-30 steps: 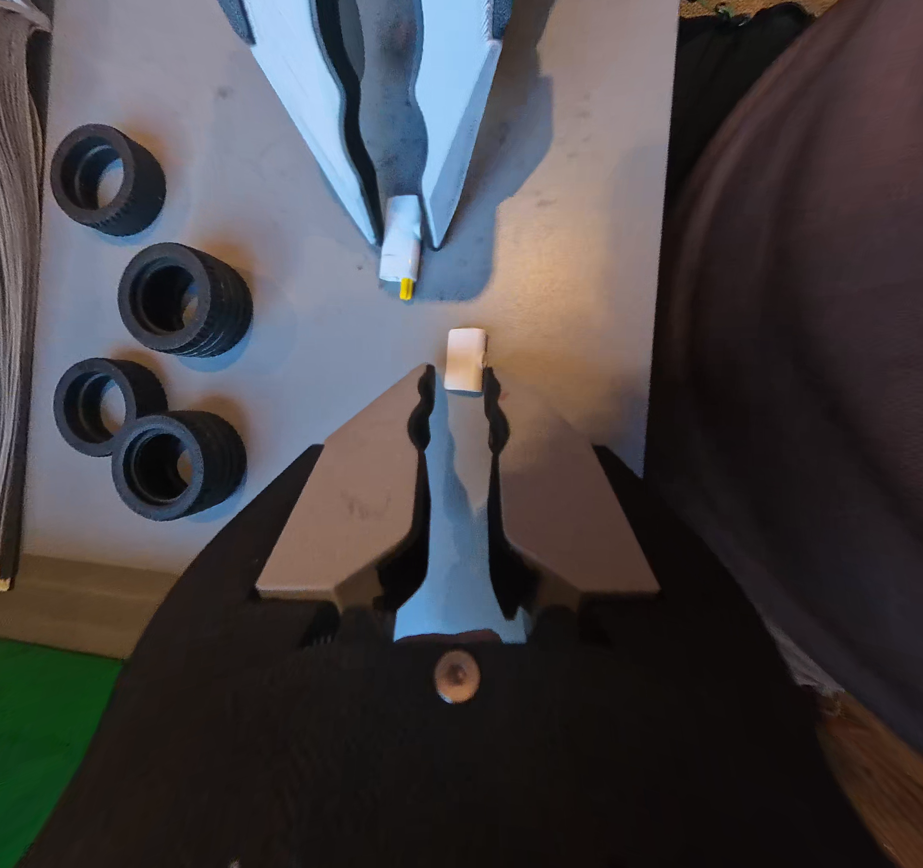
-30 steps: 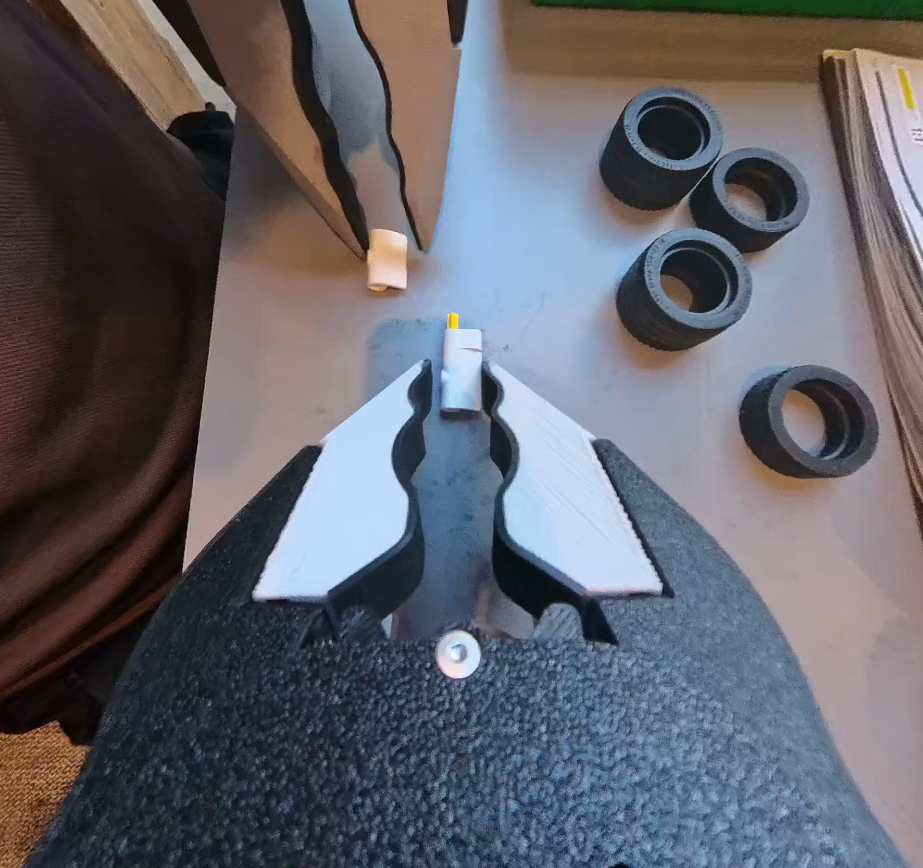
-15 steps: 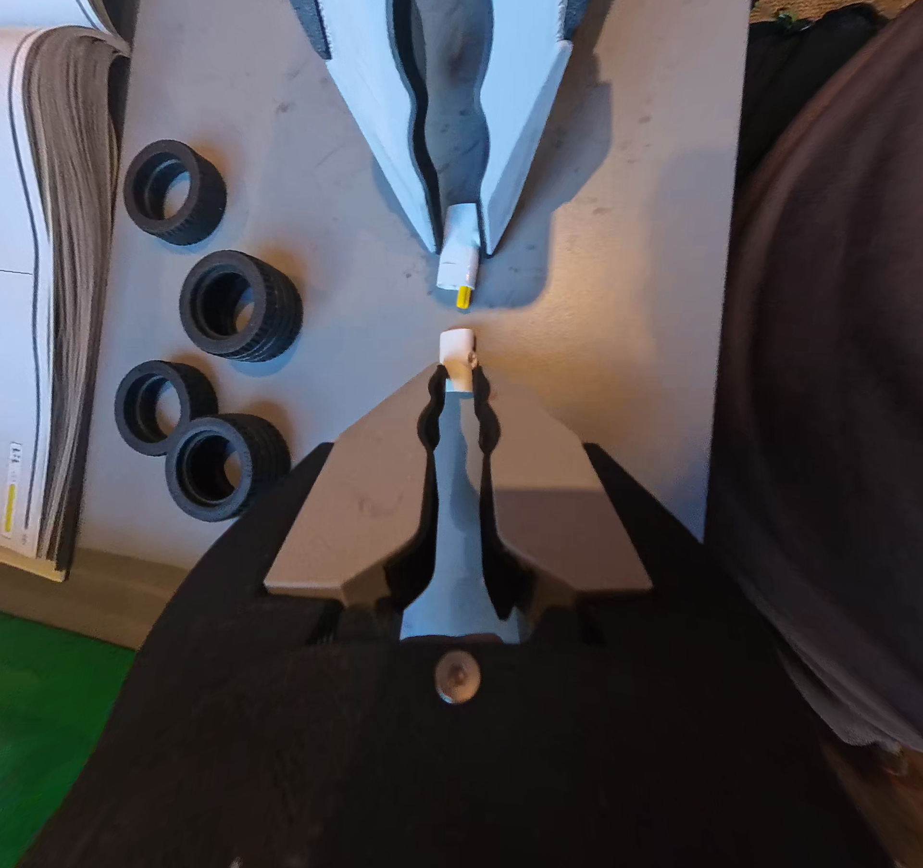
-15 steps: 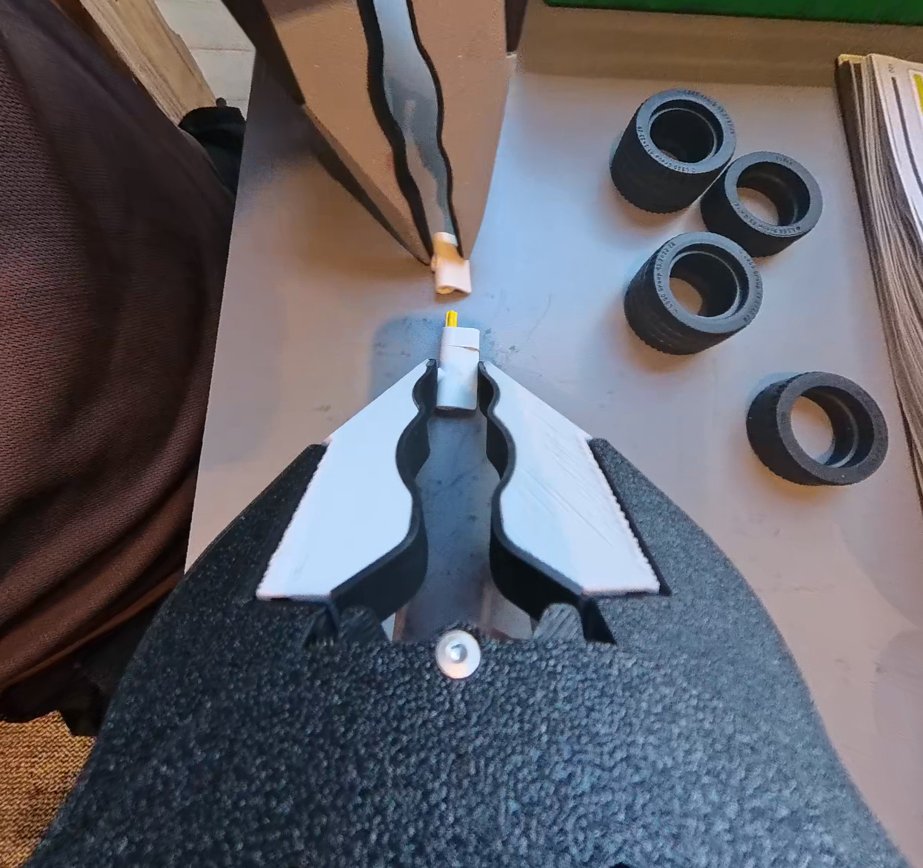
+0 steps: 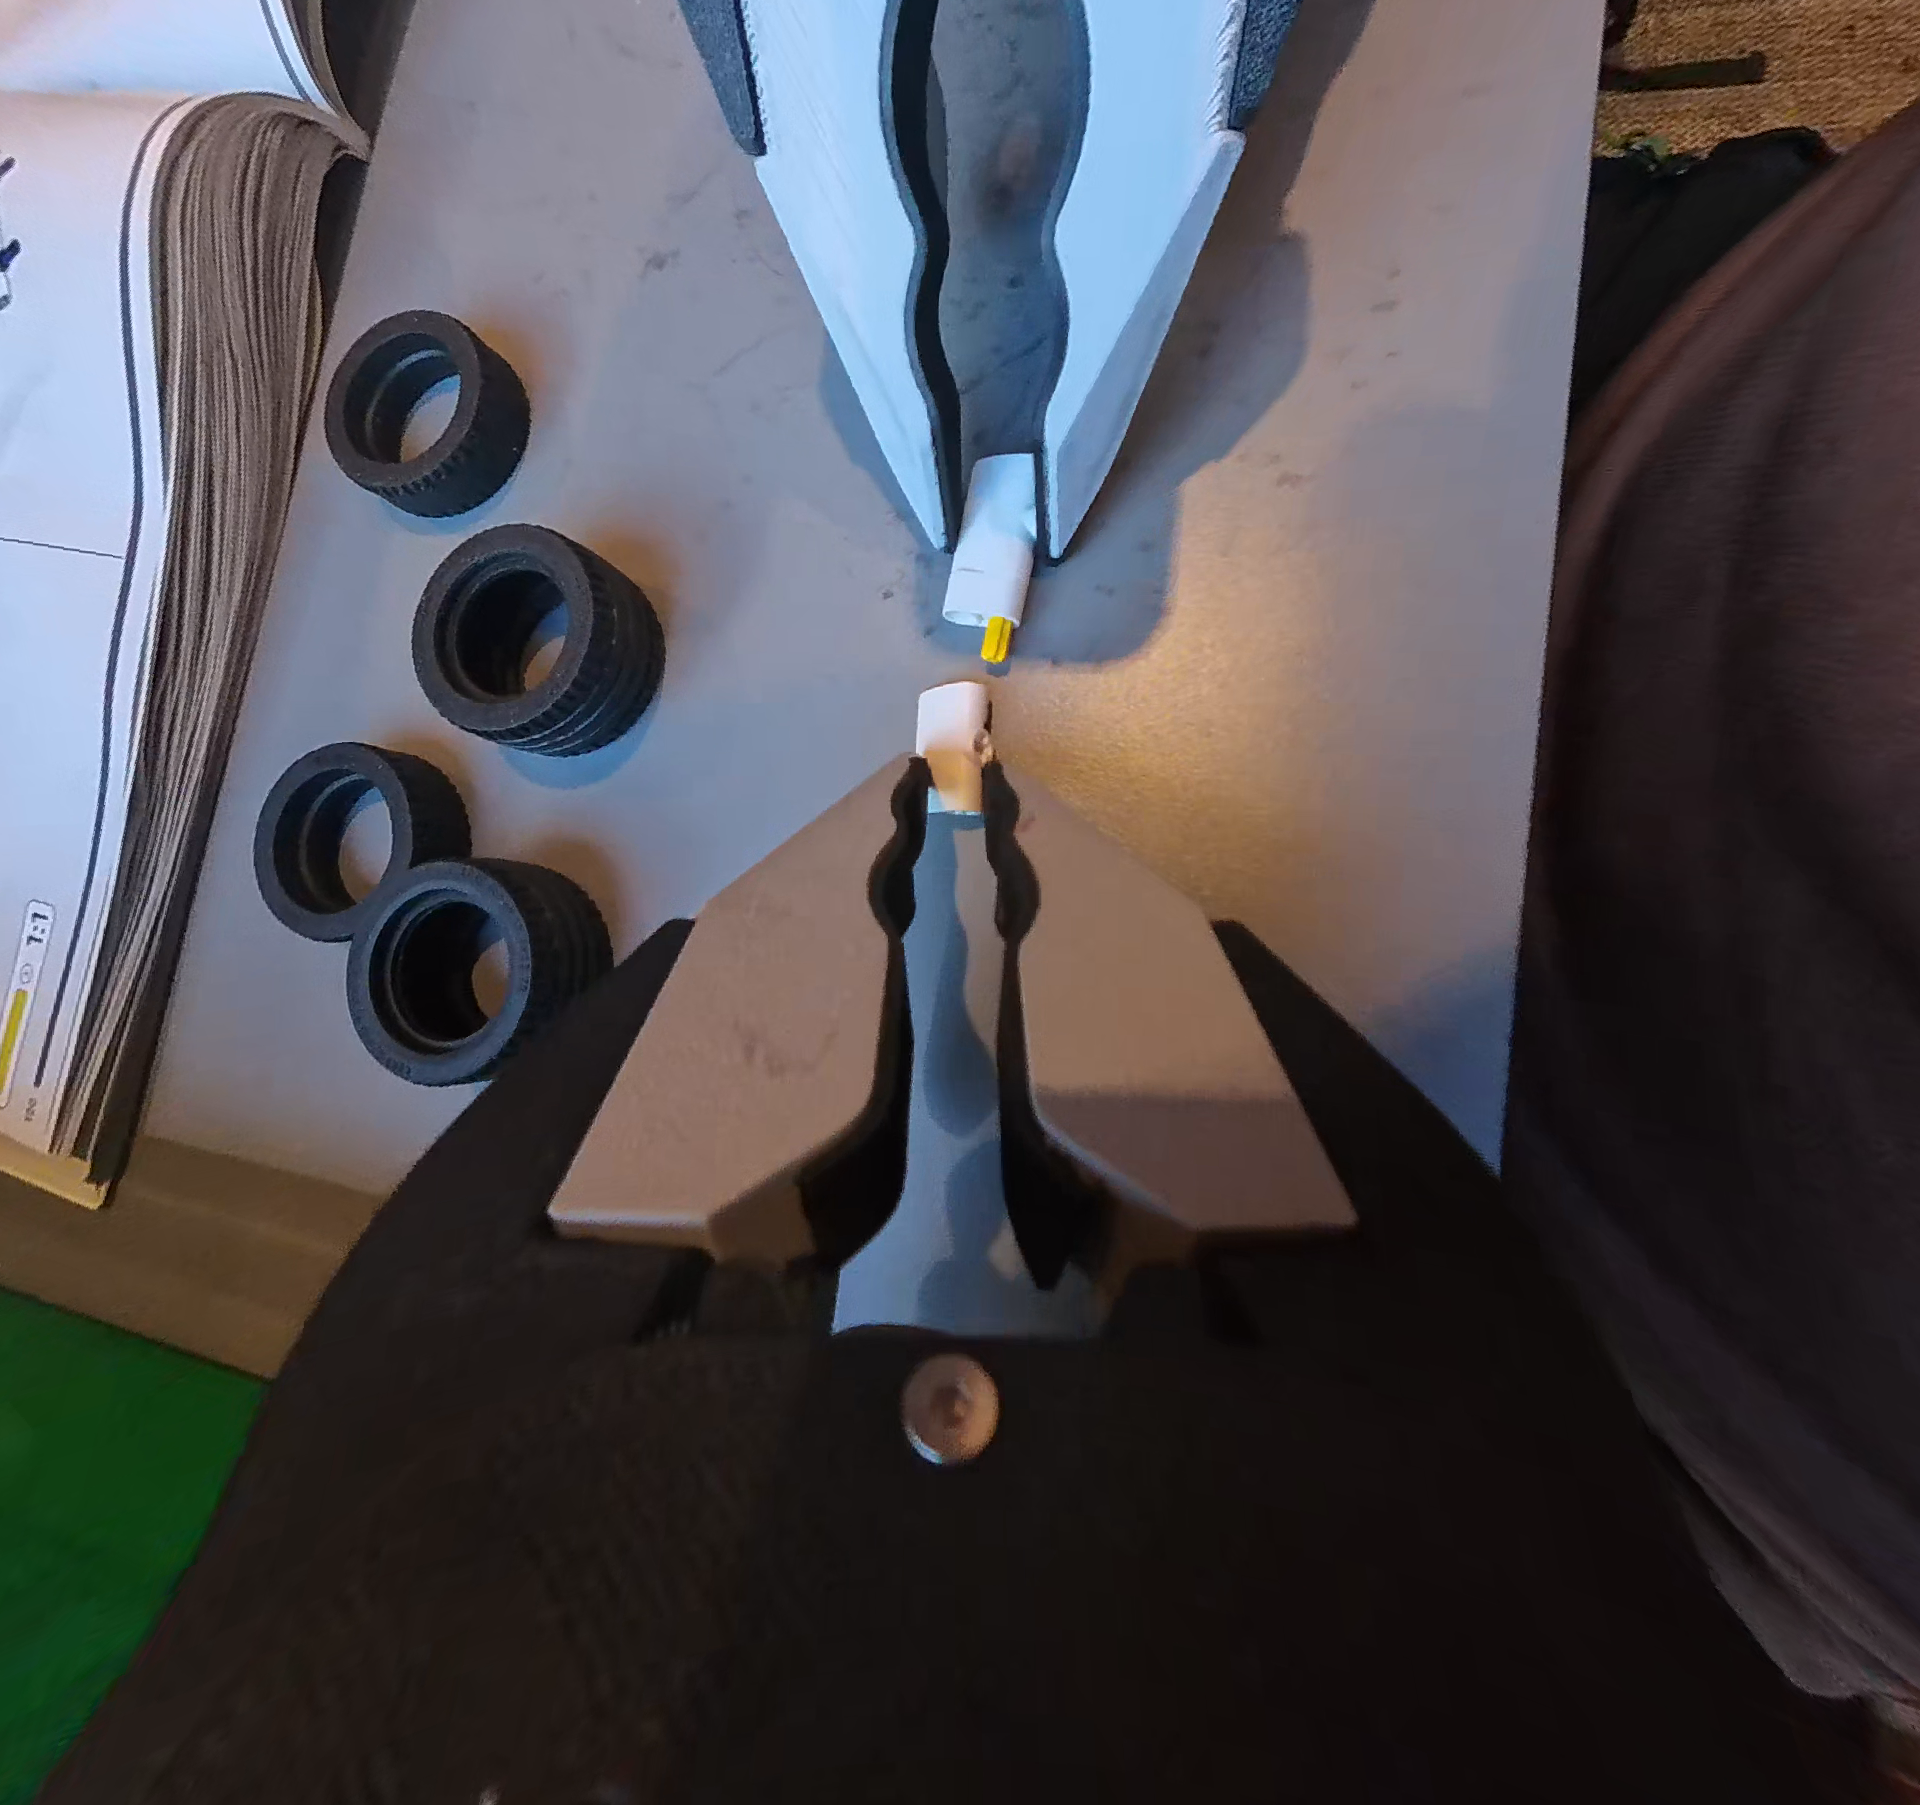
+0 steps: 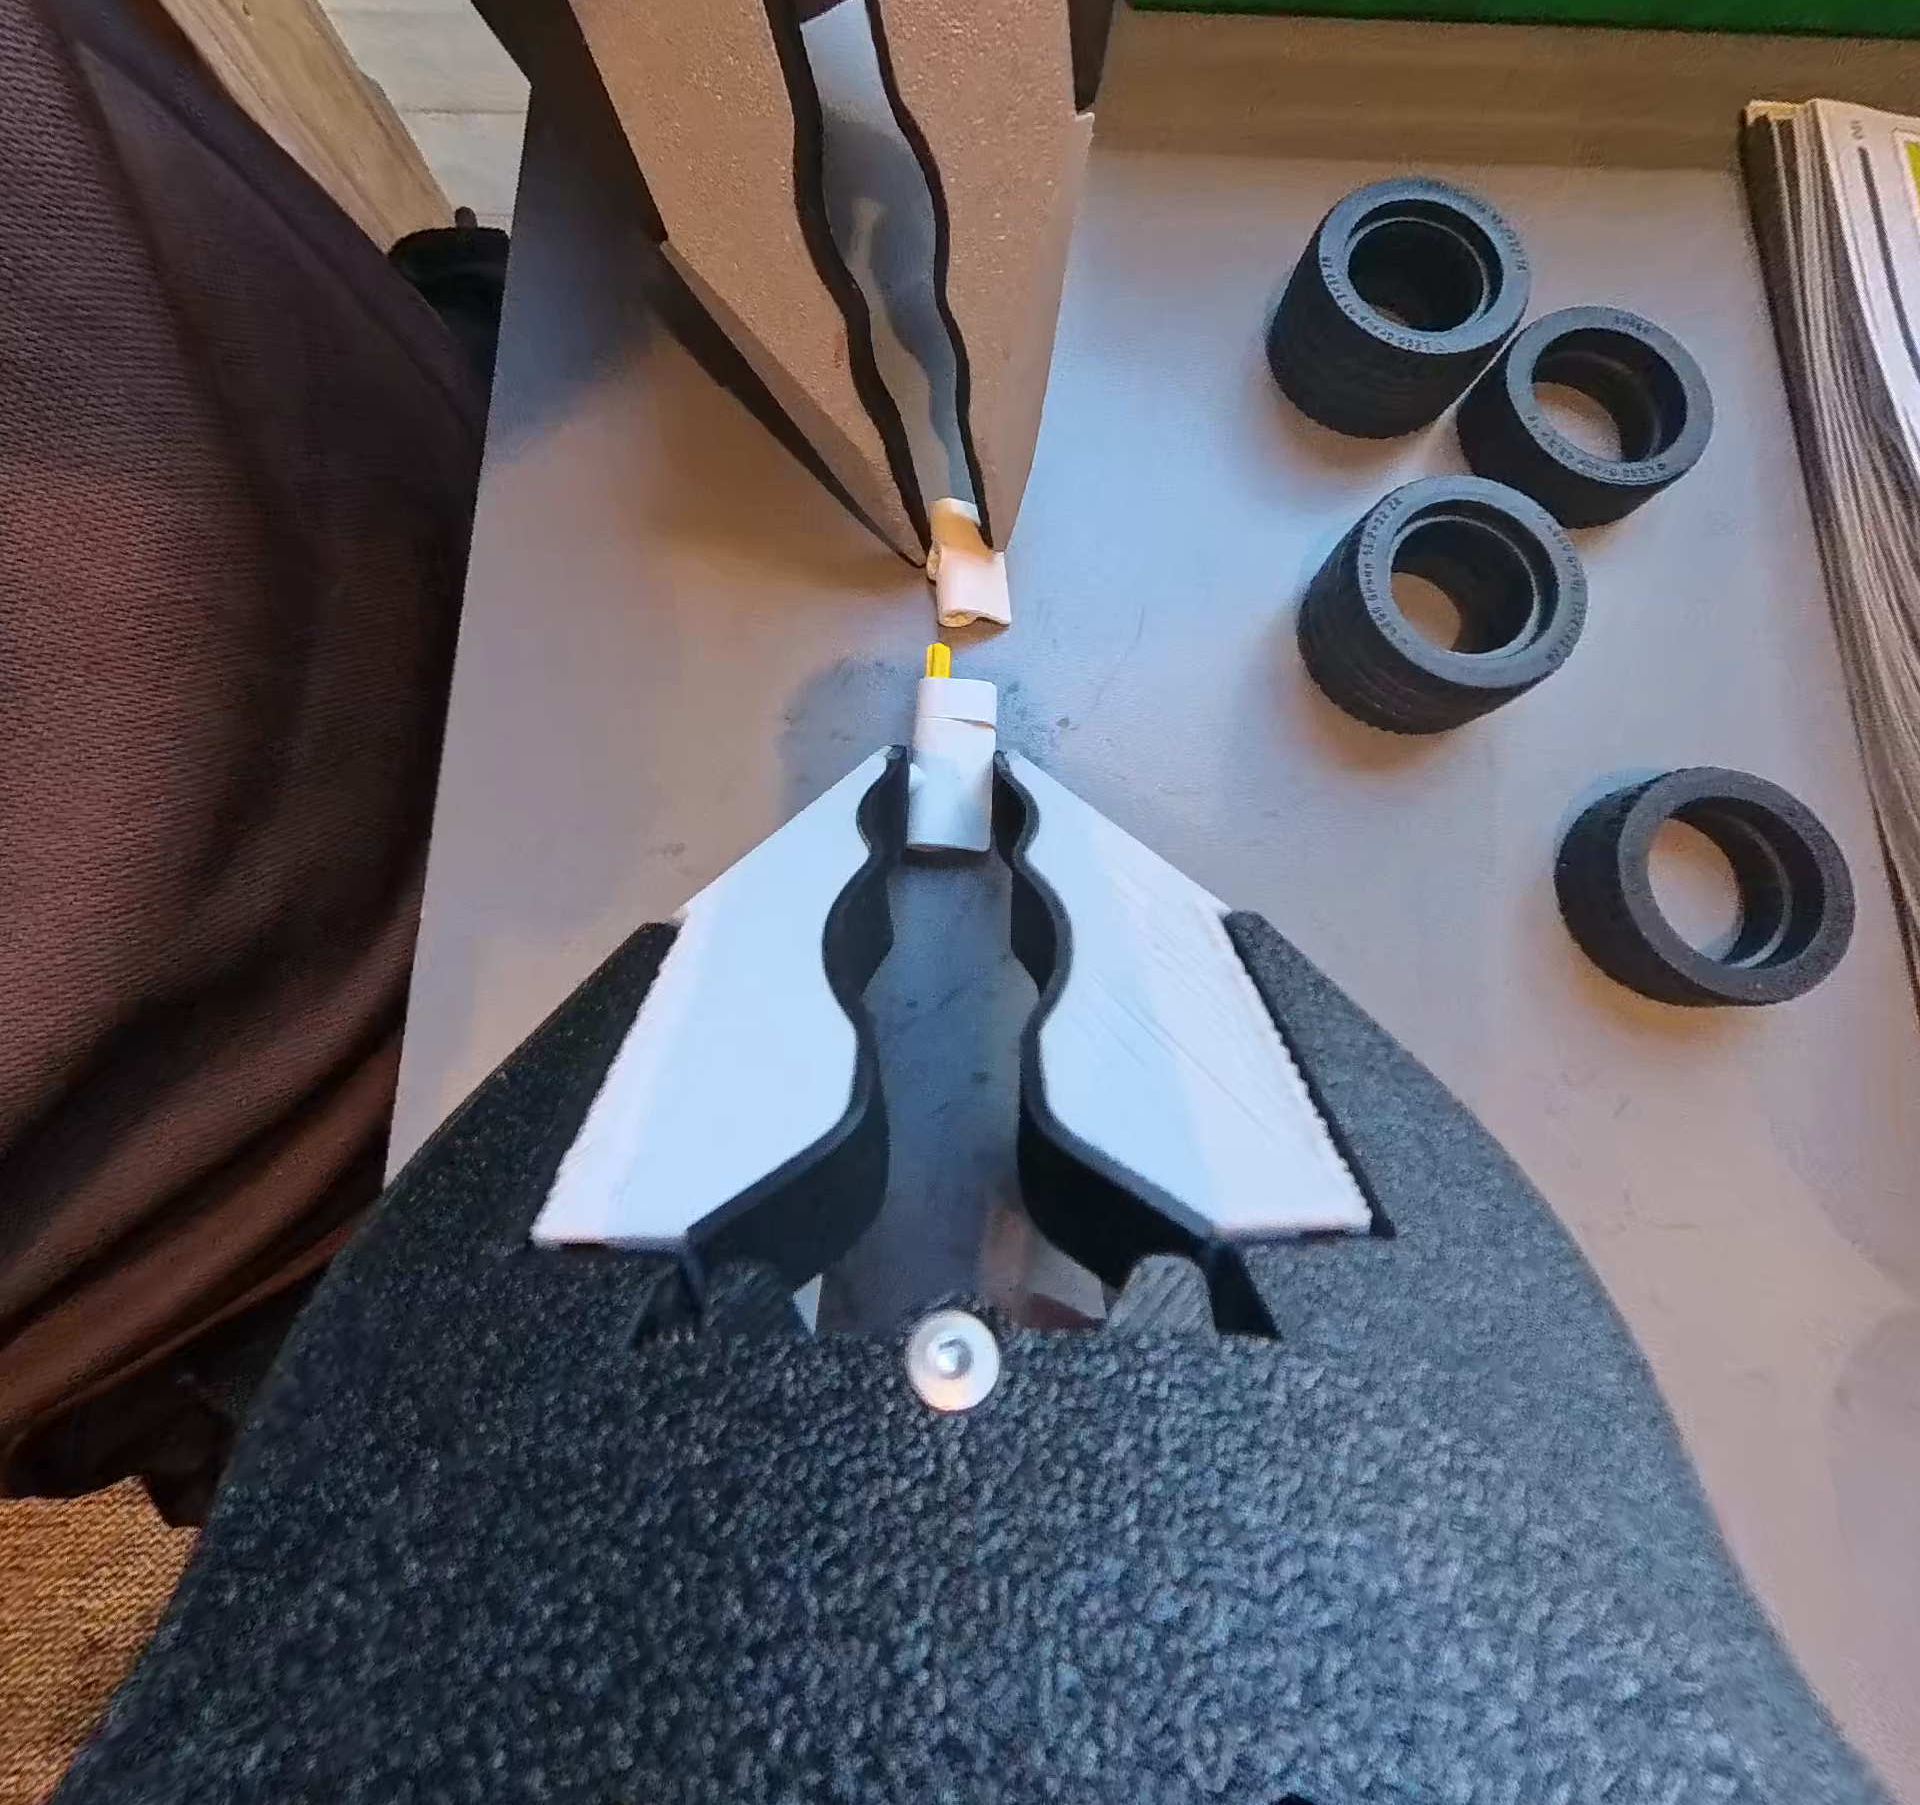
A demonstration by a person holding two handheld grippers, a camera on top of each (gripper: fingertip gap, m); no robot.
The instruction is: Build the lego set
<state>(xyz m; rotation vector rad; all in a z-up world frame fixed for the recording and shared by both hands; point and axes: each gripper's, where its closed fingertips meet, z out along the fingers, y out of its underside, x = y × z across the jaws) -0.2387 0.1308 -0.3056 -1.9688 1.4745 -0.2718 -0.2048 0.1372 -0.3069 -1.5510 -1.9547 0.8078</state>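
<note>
The left gripper (image 5: 954,781) jaws squeeze a small white plastic connector (image 5: 950,722). The right gripper (image 6: 948,787) jaws pinch a white plastic tube with a yellow pin (image 6: 952,729). Tips nearly touch above the grey bench (image 5: 1351,612). Four black rubber tyres (image 6: 1439,604) sit well aside.

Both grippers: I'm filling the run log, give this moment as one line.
left gripper: shut on white piece | right gripper: shut on white piece with yellow pin | pieces: facing, apart | tyres: on table
</note>
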